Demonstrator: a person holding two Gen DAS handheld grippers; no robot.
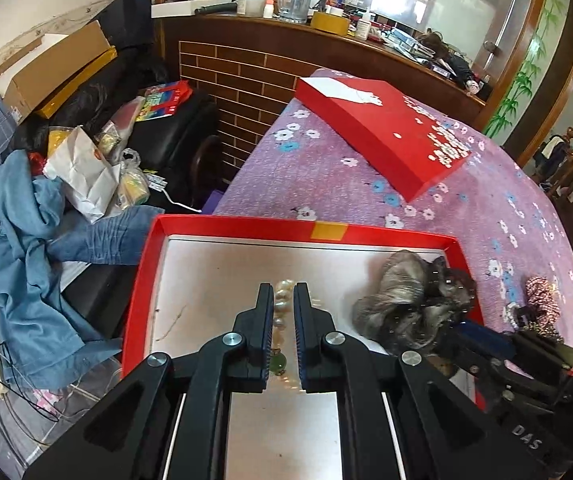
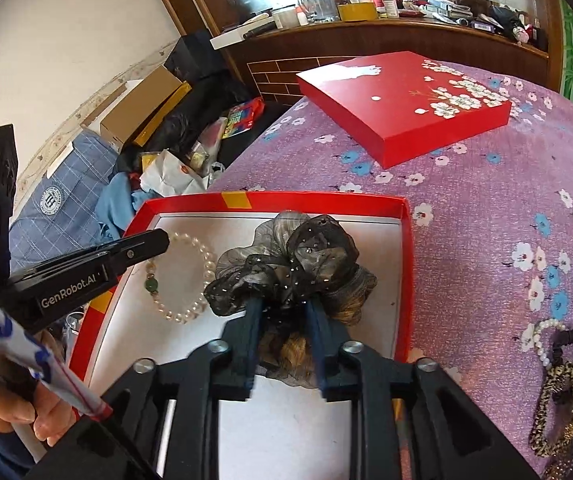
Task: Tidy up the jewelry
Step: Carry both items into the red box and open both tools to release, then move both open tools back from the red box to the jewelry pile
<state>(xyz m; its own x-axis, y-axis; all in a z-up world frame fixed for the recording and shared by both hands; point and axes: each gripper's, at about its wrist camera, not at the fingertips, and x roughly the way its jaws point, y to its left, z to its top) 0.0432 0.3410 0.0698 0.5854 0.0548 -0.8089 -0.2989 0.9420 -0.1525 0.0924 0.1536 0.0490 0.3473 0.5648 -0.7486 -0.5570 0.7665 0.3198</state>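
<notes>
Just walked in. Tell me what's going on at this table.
A person with two handheld grippers is sorting accessories into an open red box. The left gripper straddles a pearl bracelet lying in the box, not visibly clamped. The right gripper is at a sheer black scrunchie beside it. More hair ties wait on the purple cloth; the lid lies farther back.

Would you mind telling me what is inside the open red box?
The open red box holds a pearl bracelet and sheer scrunchies. Whatever lies beneath the scrunchies is hidden.
</notes>
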